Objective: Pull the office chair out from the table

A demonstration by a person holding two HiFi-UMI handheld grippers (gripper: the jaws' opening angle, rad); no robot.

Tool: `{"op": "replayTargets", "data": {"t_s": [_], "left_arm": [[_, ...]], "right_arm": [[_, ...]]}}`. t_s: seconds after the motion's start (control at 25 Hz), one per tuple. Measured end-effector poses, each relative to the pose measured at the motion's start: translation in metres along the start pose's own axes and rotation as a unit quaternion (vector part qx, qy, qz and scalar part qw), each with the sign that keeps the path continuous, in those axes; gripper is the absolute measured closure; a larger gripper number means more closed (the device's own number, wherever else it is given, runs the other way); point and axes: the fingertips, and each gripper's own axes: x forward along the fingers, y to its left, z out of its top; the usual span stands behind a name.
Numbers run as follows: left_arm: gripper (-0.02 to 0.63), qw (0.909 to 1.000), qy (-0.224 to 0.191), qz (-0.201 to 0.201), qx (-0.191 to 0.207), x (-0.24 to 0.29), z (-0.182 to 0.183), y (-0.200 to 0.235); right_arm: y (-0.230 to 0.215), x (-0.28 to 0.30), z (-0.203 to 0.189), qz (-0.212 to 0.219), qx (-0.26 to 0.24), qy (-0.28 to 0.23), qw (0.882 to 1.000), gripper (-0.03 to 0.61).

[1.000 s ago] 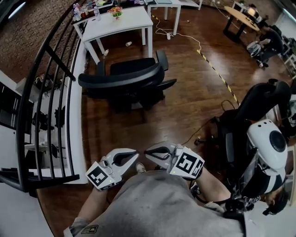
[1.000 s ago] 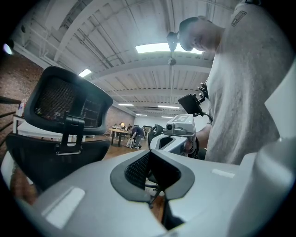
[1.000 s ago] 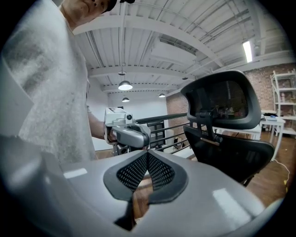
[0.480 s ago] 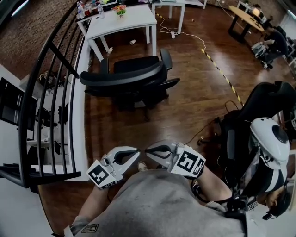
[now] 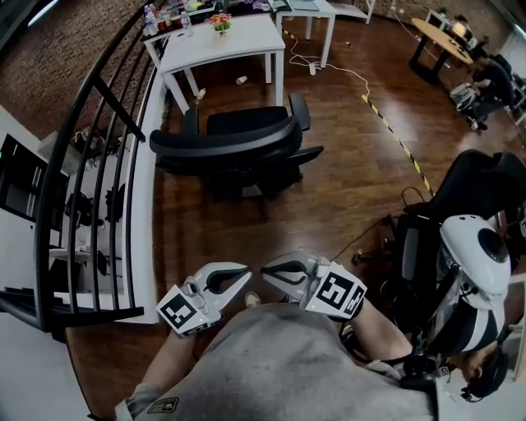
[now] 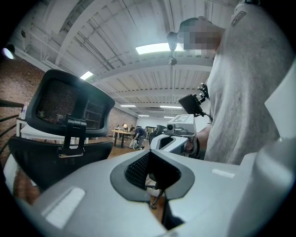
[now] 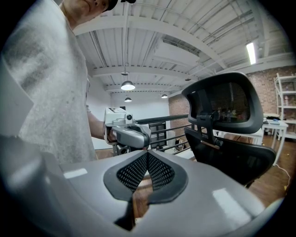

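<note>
Our left tool (image 5: 243, 273) clamped shut and empty, right tool (image 5: 266, 270) likewise, tips near each other, black mesh-backed office chair (image 5: 222, 141) beyond us, white rectangular table (image 5: 223, 39) farther off.

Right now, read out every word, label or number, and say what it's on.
No readable words anywhere.
Square markers on the left gripper and right gripper: black-and-white patterns, no letters.
Small patch on the grey shirt: too small.
Bottles on the white table: labels blurred.

Black mesh-back office chair (image 5: 234, 144) with armrests and headrest stands upright on wood floor, clear of white rectangular counter (image 5: 222, 41), seat facing it, backrest toward the camera, near the black railing.
</note>
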Motion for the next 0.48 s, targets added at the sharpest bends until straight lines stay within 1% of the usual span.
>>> {"op": "replayTargets", "data": {"t_s": [0.16, 0.28, 0.48], "left_arm": [[0.611, 1.0, -0.005, 0.0, 0.006, 0.0005, 0.0056, 0.0006], [0.611, 1.0, 0.001, 0.006, 0.0, -0.0011, 0.0017, 0.0032], [0.611, 1.0, 0.002, 0.007, 0.002, -0.0015, 0.0018, 0.005]], "right_arm": [[-0.0006, -0.0003, 0.003, -0.001, -0.002, -0.001, 1.0, 0.572], [-0.0016, -0.0001, 0.0043, -0.001, -0.004, -0.001, 1.0, 0.572], [-0.0027, 0.0017, 0.0055, 0.0, -0.004, 0.002, 1.0, 0.572]]}}
